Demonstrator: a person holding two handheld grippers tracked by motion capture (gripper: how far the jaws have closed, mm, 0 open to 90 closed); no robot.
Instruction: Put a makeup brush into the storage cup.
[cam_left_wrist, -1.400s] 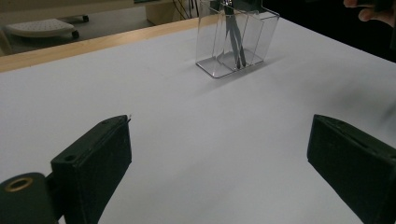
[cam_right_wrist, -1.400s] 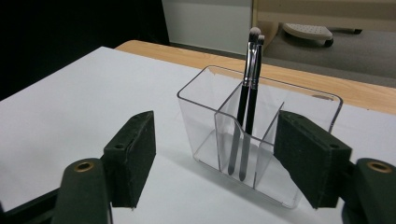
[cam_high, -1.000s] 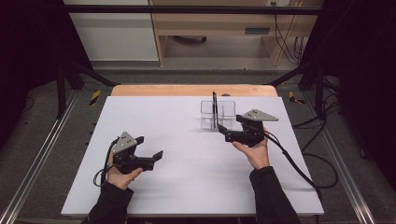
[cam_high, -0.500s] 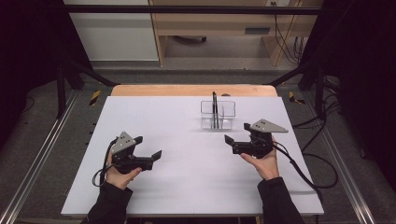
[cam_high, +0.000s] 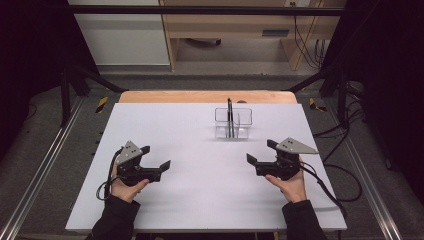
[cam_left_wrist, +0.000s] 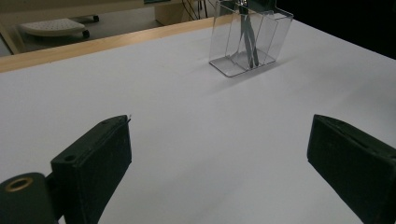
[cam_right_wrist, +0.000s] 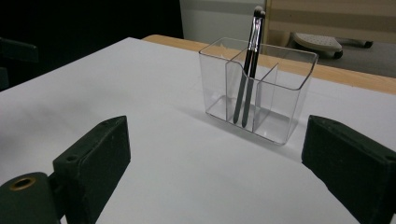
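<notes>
- The white tabletop (cam_high: 200, 200) spreads before me, its wooden far edge just behind the holder.
- The clear holder (cam_high: 233, 123) stands upright on the tabletop's far half, right of centre, split into compartments; it stands well apart from both of my tools.
- My right tool (cam_high: 260, 153) hovers low over the tabletop near the right edge, nearer to me than the holder; its jaws have just been opening and now stand spread wide, nothing between them.
- My left tool (cam_high: 156, 157) sits at the near left in my left hand (cam_high: 125, 186), jaws spread, nothing in them.
- Two dark brushes (cam_right_wrist: 247, 70) lean together in the holder's middle compartment, heads up above the rim.
</notes>
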